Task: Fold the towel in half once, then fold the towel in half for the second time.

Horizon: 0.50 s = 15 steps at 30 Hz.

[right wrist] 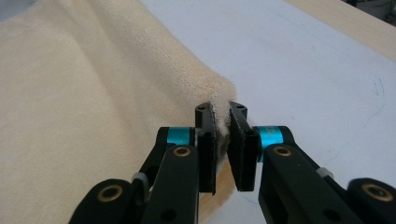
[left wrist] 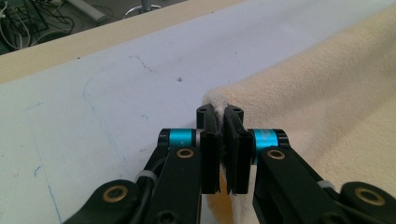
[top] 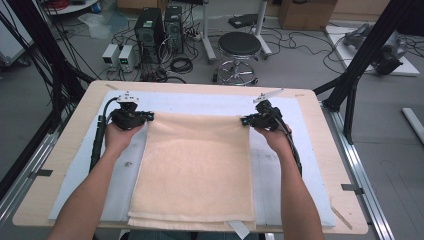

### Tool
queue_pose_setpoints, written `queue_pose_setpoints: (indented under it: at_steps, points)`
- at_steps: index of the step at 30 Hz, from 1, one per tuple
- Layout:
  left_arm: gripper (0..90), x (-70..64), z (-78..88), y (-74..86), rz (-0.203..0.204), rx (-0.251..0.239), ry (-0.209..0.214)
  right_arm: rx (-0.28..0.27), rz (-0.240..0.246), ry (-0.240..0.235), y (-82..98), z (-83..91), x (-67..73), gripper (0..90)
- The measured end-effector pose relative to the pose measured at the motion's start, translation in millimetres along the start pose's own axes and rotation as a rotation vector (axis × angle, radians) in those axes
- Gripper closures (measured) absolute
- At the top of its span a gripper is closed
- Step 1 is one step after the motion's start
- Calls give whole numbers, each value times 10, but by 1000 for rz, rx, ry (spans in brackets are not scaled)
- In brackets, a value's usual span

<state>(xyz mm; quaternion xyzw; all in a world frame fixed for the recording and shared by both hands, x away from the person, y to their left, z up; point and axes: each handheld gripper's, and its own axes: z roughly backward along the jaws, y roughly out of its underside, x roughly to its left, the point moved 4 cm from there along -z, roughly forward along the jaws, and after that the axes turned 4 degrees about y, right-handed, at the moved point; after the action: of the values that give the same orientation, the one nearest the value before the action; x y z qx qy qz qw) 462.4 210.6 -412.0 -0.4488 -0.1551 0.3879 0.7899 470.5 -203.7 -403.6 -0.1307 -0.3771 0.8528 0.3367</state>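
Observation:
A cream towel point(top: 195, 165) lies folded on the white mat point(top: 280, 170), its near edge at the table's front. My left gripper point(top: 148, 116) pinches the towel's far left corner point(left wrist: 219, 100), jaws shut on the cloth. At the far right corner point(right wrist: 219, 93) my right gripper point(top: 245, 120) is shut on the towel as well, cloth squeezed between its pads. Both corners are held just above the mat, and the towel point(left wrist: 327, 93) slopes away from each gripper point(left wrist: 220, 112). In the right gripper view the towel point(right wrist: 84, 84) spreads left of the gripper point(right wrist: 220, 111).
The wooden table point(top: 65, 145) carries the white mat, with bare strips left and right of the towel. Beyond the far edge stand a black stool point(top: 239, 47), computer towers point(top: 150, 27) and loose cables on the floor. Black frame posts point(top: 365, 55) rise at the right.

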Motion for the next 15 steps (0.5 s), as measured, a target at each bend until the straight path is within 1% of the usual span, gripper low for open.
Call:
queue_pose_setpoints:
  at_steps: [3, 6, 8, 11, 15]
  points:
    - [855, -7, 15, 17, -1, -3, 1, -6, 8, -6, -11, 33, 23, 829]
    - [855, -16, 21, 15, -6, -2, 0, -6, 11, -1, -16, 44, 30, 829]
    - [856, -16, 21, 5, -3, -15, -1, -5, 9, -2, -16, 43, 28, 829]
    - [856, -17, 16, 11, -5, -9, 4, -2, 7, -4, -5, 24, 14, 829]
    - [856, -31, 26, 5, -13, -8, 9, -3, 10, -9, -11, 32, 30, 829]
